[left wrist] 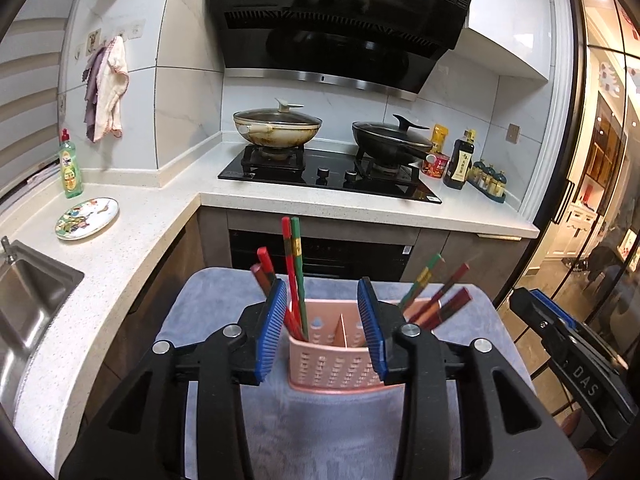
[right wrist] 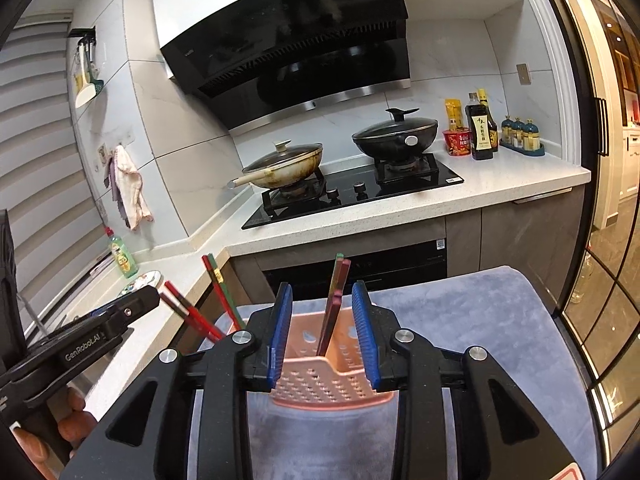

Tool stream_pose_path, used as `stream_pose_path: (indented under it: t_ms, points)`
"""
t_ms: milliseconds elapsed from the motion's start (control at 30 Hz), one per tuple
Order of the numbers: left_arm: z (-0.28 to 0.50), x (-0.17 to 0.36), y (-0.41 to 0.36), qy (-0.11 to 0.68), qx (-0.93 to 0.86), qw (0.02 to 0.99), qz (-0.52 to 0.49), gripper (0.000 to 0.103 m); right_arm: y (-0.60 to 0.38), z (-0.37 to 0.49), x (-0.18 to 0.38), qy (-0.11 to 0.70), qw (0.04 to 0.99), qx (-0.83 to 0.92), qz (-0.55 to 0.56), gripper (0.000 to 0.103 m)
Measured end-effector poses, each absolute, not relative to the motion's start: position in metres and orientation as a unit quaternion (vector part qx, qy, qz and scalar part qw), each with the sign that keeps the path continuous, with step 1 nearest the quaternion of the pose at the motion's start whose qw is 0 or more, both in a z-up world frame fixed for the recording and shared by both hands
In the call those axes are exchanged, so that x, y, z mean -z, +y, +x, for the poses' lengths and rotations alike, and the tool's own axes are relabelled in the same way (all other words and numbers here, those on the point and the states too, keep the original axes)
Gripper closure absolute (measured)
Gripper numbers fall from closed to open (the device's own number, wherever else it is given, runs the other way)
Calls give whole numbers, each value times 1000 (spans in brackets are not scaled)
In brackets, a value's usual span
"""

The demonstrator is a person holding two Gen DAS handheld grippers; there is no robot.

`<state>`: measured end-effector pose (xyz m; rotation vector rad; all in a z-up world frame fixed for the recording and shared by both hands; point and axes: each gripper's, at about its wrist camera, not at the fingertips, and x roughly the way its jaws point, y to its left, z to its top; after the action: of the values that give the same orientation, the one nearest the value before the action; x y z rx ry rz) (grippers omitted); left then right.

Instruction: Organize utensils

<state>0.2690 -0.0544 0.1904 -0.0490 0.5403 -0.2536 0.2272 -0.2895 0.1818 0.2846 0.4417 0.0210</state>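
A pink perforated utensil holder (left wrist: 336, 364) with a middle divider stands on a grey-blue cloth (left wrist: 224, 300). Red and green chopsticks (left wrist: 294, 264) stand in its left compartment, and more chopsticks (left wrist: 436, 292) lean out of its right one. My left gripper (left wrist: 326, 312) is open and empty, its blue pads either side of the holder. My right gripper (right wrist: 326, 320) is open and empty over the holder (right wrist: 332, 384), with chopsticks (right wrist: 336, 304) standing between its pads. The left gripper's body (right wrist: 88, 336) shows at the left of the right wrist view.
A white L-shaped counter (left wrist: 140, 236) holds a sink (left wrist: 28, 304), a patterned plate (left wrist: 87, 218) and a green soap bottle (left wrist: 70, 168). A stove (left wrist: 328, 172) carries two lidded woks. Sauce bottles (left wrist: 460, 160) stand at its right.
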Motion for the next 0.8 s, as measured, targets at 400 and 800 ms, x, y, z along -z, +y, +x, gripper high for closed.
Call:
stream_pose_path:
  t_ms: [400,800]
  points:
    - [223,-183,-54,277,109,955,3,65,-276,169,-171,228,969,-7,98,71]
    - [195,-157,-52,305,93,948,20,56,-270,143,-142,266,959,-9,96,67]
